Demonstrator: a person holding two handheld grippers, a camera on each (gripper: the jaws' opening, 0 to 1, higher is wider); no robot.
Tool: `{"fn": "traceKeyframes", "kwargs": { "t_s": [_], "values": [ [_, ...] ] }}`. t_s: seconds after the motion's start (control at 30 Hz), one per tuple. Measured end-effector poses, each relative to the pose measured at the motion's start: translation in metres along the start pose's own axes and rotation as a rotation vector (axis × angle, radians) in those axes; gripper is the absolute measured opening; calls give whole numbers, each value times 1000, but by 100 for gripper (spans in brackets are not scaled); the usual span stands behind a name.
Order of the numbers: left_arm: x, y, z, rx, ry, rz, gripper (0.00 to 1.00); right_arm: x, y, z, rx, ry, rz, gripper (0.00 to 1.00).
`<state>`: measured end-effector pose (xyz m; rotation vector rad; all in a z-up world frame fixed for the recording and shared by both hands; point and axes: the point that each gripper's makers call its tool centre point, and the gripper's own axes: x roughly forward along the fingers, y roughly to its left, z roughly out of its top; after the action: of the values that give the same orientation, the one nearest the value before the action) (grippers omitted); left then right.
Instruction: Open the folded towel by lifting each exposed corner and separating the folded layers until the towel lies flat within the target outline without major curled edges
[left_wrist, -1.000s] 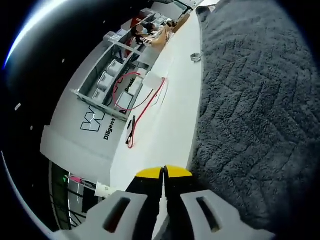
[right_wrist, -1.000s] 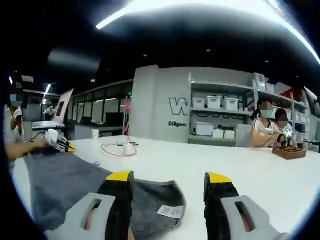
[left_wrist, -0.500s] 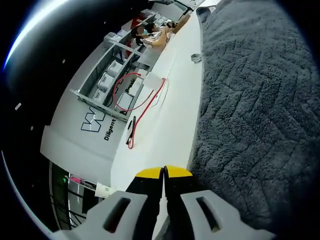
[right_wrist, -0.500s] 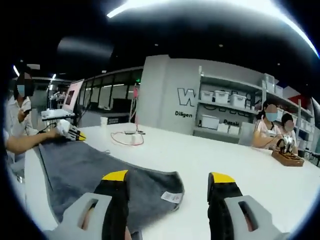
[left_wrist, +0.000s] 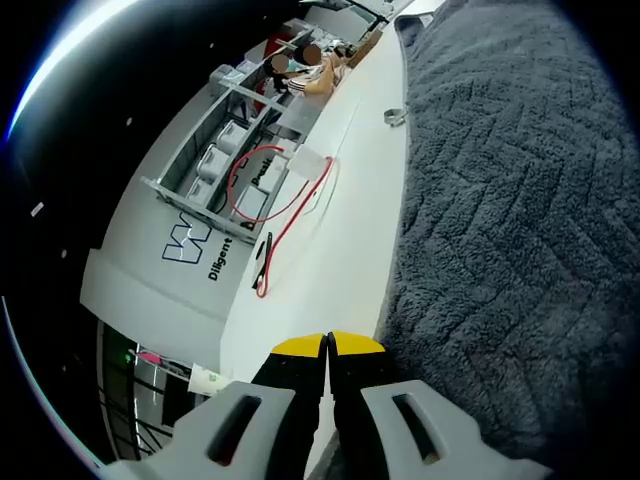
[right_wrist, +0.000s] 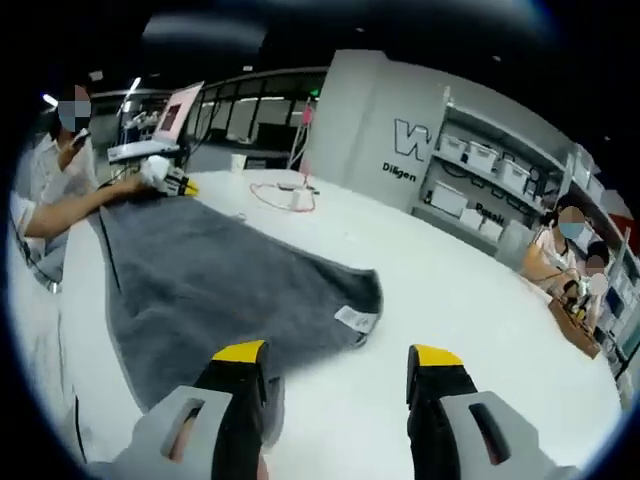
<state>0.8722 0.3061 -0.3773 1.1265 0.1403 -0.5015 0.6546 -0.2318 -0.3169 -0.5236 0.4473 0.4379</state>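
The right tool (right_wrist: 338, 362), jaws wide apart and holding nothing, hovers above the white desk (right_wrist: 470, 300) just short of the grey towel (right_wrist: 220, 280), which spreads away from it to the left and into the distance. The nearest loose corner, the one carrying a small white label (right_wrist: 355, 319), lies just ahead of the open jaws and between them, so this tool looks the better placed for the next lift. The towel's long axis runs from that corner towards the far end, where the left tool (right_wrist: 172, 180) sits at the cloth's edge in a person's hand. In the left gripper view, the left tool (left_wrist: 328, 345) has its yellow-tipped jaws pressed together at the towel (left_wrist: 500, 220) border; whether cloth is pinched between them cannot be told. Beyond, a red cable (left_wrist: 285, 215) loops across the desk (left_wrist: 330, 260).
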Motion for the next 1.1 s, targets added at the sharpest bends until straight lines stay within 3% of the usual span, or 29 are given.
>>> {"fn": "traceKeyframes", "kwargs": {
  "t_s": [0.07,0.1,0.17,0.23,0.27,0.43,0.53,0.6,0.73,0.83,0.93,1.1],
  "values": [
    [0,0,0,2,-1,-1,1,1,1,-4,-43,36,-15,52],
    [0,0,0,4,0,-1,1,1,0,-8,8,68,-33,55],
    [0,0,0,7,0,-1,1,0,0,-14,19,113,-38,55],
    [0,0,0,9,-1,-1,1,2,14,-25,-26,171,28,54],
    [0,-1,1,7,-1,-1,1,2,17,-27,-28,178,42,53],
    [0,-1,0,5,-1,-1,1,9,59,-41,-30,226,246,43],
    [0,-1,0,5,-1,-1,1,13,64,-46,-34,260,258,43],
    [0,-1,0,6,-2,-2,1,14,61,-49,16,278,248,44],
    [0,-1,0,10,-1,-1,1,13,73,-57,30,302,316,37],
    [0,-1,0,12,-1,-2,1,11,83,-57,62,297,372,25],
    [0,-1,0,13,-1,-2,1,11,81,-58,65,293,366,24],
    [0,-1,0,16,-3,-3,1,10,84,-59,144,288,381,21]
  ]
}}
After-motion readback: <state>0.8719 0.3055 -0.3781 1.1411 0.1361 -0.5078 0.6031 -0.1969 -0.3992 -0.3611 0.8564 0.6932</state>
